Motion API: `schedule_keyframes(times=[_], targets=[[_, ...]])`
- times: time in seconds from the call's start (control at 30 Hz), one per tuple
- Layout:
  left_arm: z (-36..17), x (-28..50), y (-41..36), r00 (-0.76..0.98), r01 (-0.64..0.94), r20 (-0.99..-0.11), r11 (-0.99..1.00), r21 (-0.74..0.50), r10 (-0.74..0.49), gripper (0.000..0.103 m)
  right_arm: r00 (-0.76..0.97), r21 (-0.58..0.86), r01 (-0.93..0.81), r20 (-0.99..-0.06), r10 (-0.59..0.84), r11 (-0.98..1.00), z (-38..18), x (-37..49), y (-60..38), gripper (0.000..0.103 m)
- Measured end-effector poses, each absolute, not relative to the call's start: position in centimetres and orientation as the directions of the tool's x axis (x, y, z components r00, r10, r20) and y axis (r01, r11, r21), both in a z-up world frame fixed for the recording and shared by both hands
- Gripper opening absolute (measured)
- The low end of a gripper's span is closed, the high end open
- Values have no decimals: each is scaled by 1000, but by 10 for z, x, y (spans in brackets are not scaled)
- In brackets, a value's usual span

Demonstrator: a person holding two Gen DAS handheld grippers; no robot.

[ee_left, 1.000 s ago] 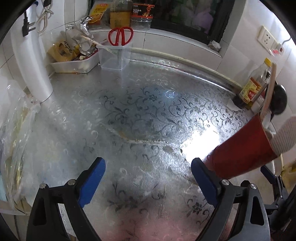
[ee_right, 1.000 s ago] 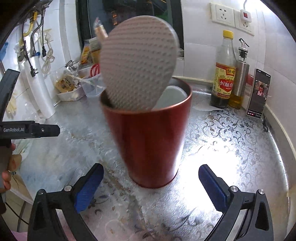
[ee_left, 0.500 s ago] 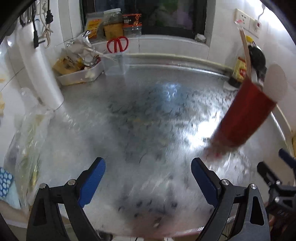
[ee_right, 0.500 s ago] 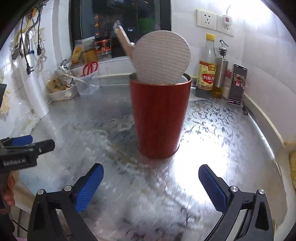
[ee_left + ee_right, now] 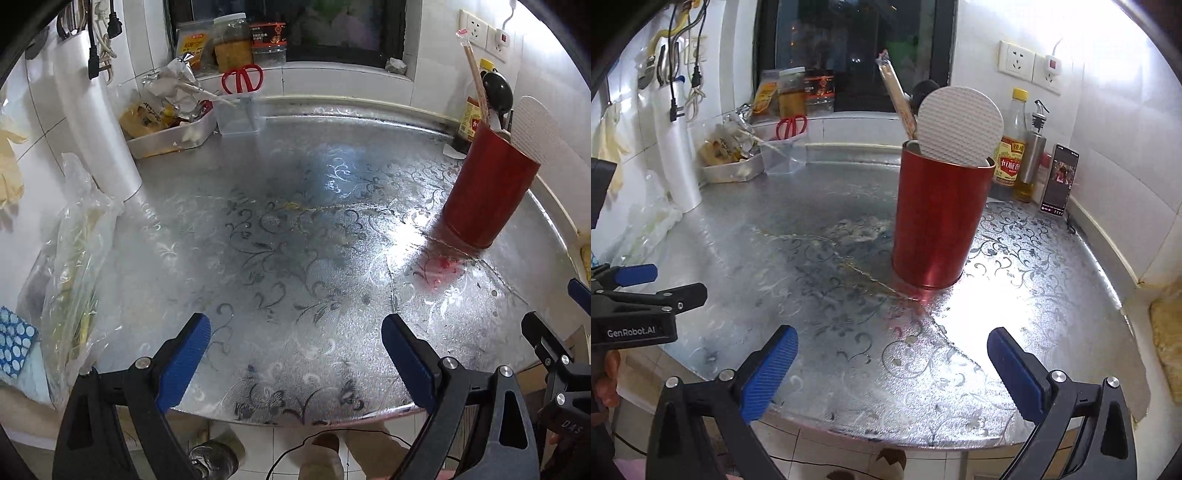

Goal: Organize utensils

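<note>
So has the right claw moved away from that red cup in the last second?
Yes. The right claw has backed off: the red cup now looks smaller and farther, and more of the counter shows before it.

Each hand-held gripper (image 5: 892, 363) has black arms, silver screws, ribbed blue pads (image 5: 184, 358) and white "GenRobot.AI" lettering.

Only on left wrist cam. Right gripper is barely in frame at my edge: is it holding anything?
Observer: No. The right gripper is open and empty, with the red holder standing clear ahead of it.
Operator: Behind the holder I see one bottle. More there?
Observer: Yes, a steel oil dispenser stands right beside that bottle.
Operator: Anything else on that side?
Observer: A phone leans against the wall, screen lit.
</note>
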State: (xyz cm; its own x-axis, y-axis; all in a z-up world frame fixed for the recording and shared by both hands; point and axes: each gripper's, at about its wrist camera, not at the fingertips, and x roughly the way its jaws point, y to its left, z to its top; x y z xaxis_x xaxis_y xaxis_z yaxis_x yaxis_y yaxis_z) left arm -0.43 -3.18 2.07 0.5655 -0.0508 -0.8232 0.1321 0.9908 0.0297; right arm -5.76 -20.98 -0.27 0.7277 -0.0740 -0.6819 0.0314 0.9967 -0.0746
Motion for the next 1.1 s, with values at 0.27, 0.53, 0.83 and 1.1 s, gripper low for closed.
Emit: schedule_keyframes(times=[0.27,0.53,0.83,1.1], targets=[[21,-14,-27,564,139,-824,990,23,-60,94,727,-85,50,-680,-94,995,-1,-71,-205,103],[24,-19,-22,577,143,-814,990,17,-70,94,732,-106,38,-674,-100,994,0,-76,-196,103],[25,-19,-20,578,136,-812,991,4,-76,94,732,-123,22,-674,-99,992,2,-75,-194,103],[26,-21,-18,579,131,-813,991,9,-69,94,738,-124,21,-668,-99,992,5,-75,-193,103]])
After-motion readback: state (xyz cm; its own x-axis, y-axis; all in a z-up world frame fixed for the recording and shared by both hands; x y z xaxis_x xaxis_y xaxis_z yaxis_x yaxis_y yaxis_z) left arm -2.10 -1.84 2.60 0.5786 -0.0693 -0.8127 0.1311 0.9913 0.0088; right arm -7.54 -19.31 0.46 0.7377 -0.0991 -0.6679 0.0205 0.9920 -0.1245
